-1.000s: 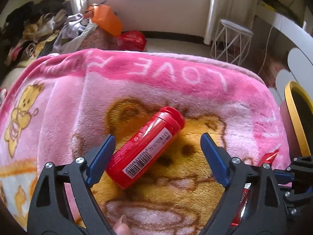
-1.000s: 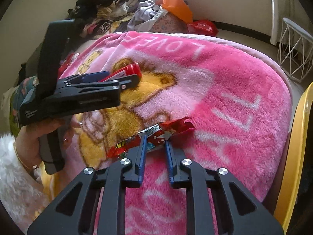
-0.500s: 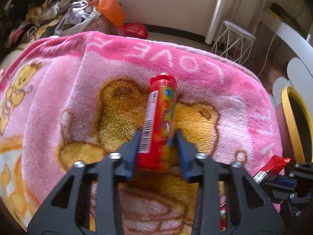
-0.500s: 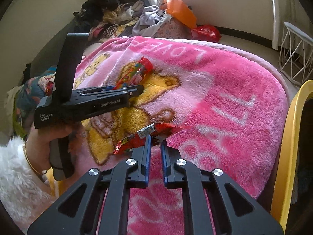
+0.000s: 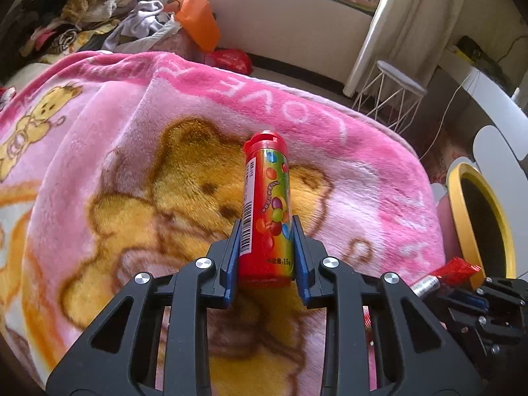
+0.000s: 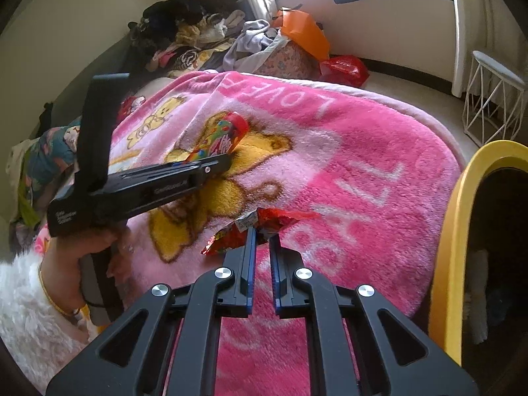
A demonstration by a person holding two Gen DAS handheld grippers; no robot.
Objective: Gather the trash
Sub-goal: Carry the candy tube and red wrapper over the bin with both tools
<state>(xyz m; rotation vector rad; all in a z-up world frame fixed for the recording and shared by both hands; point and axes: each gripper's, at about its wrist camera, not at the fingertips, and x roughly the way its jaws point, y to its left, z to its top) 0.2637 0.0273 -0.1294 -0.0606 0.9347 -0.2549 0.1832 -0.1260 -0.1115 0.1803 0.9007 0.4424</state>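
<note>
My left gripper (image 5: 265, 231) is shut on a red candy tube (image 5: 268, 208) with a red cap and a colourful label, held lifted above the pink bear blanket (image 5: 132, 165). The tube also shows in the right wrist view (image 6: 219, 142), sticking out of the left gripper (image 6: 227, 161). My right gripper (image 6: 262, 231) is shut on a red snack wrapper (image 6: 260, 224), held above the blanket (image 6: 346, 178). The wrapper's end shows at the right of the left wrist view (image 5: 457, 269).
A bin with a yellow rim (image 6: 452, 231) stands at the blanket's right edge; it also shows in the left wrist view (image 5: 478, 217). A white wire stool (image 5: 392, 99), an orange bag (image 5: 198, 23), a red bag (image 5: 231, 59) and piled clothes (image 5: 66, 23) lie beyond the bed.
My left gripper closed on the candy tube and lifted it off the blanket, turning it along the fingers. My right gripper rose with the wrapper and moved toward the yellow-rimmed bin.
</note>
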